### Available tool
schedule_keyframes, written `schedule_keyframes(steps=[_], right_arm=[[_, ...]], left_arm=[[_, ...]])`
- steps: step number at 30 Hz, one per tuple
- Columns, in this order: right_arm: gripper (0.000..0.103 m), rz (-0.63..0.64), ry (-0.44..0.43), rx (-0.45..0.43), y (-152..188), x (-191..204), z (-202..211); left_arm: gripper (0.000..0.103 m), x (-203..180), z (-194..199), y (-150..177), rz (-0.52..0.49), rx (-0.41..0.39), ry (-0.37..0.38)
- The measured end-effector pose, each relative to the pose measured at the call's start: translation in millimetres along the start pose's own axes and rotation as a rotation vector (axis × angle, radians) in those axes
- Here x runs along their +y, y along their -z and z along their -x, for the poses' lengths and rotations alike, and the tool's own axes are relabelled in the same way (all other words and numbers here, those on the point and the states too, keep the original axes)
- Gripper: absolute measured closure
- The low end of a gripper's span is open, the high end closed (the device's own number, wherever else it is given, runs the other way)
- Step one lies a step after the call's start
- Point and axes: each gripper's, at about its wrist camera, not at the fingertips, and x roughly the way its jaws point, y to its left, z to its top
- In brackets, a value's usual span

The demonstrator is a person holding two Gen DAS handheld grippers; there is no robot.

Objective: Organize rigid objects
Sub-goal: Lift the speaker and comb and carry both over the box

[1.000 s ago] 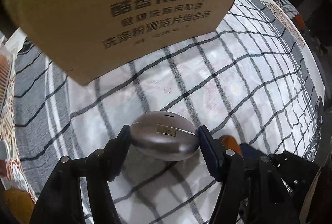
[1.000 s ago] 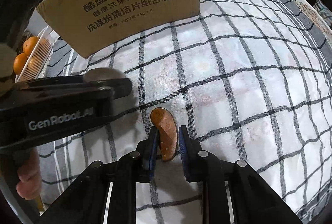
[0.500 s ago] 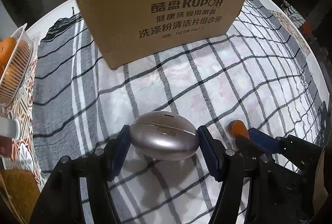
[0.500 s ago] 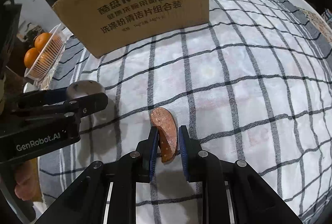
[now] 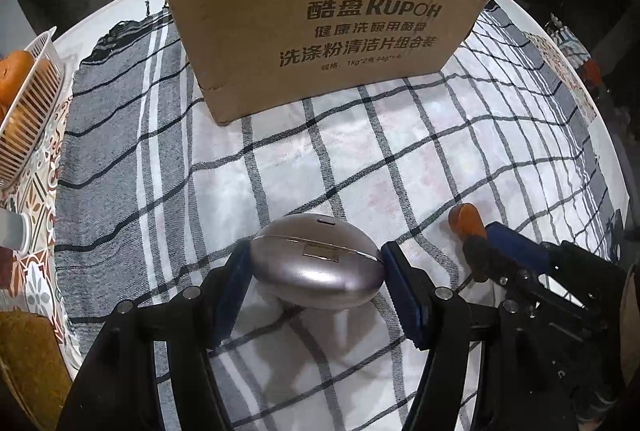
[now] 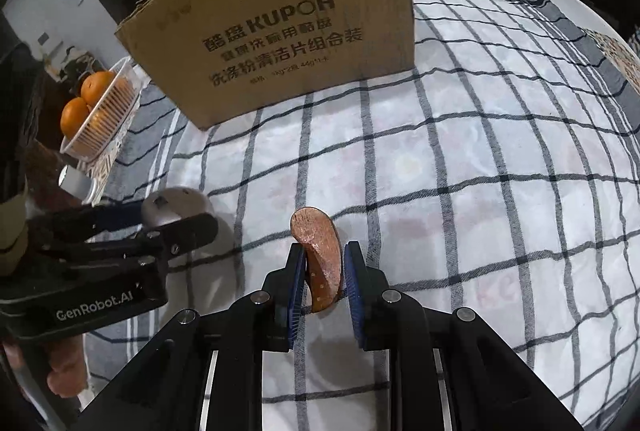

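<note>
A: Silver egg-shaped case [image 5: 316, 273], where's it in L view?
B: Clamped between my left gripper [image 5: 316, 271] pads, above the checked cloth [image 5: 400, 151]. Cardboard box [image 5: 320, 11] stands well ahead.
A: R view?
B: My right gripper [image 6: 324, 279] has the brown wooden piece [image 6: 320, 259] btwn its pads; gap on the R pad side, so can't tell if it's truly clamped.
A: Step?
B: Carry stage, I reckon. Next: lift both over the box rim, then release inside.
</note>
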Motion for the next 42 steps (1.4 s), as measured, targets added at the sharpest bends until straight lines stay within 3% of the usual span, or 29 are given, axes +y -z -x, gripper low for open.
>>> schedule_keyframes(steps=[11, 18, 26, 33, 42], right_arm=[[0.082, -0.008, -0.006, 0.010, -8, -8, -5], [0.081, 0.076, -0.016, 0.065, 0, 8, -21], [0.078, 0.172, 0.041, 0.085, -4, 21, -38], [0.080, 0.220, 0.073, 0.058, -5, 28, -40], [0.080, 0.207, 0.045, -0.001, -11, 25, -17]], left_arm=[[0.039, -3, -4, -1, -0.001, 0.000, -0.006], [0.039, 7, -10, 7, 0.013, 0.016, -0.029], [0.039, 20, -16, 12, 0.048, 0.030, -0.032], [0.039, 23, -17, 15, 0.060, 0.034, -0.036], [0.039, 17, 0, 15, 0.104, -0.007, -0.008]])
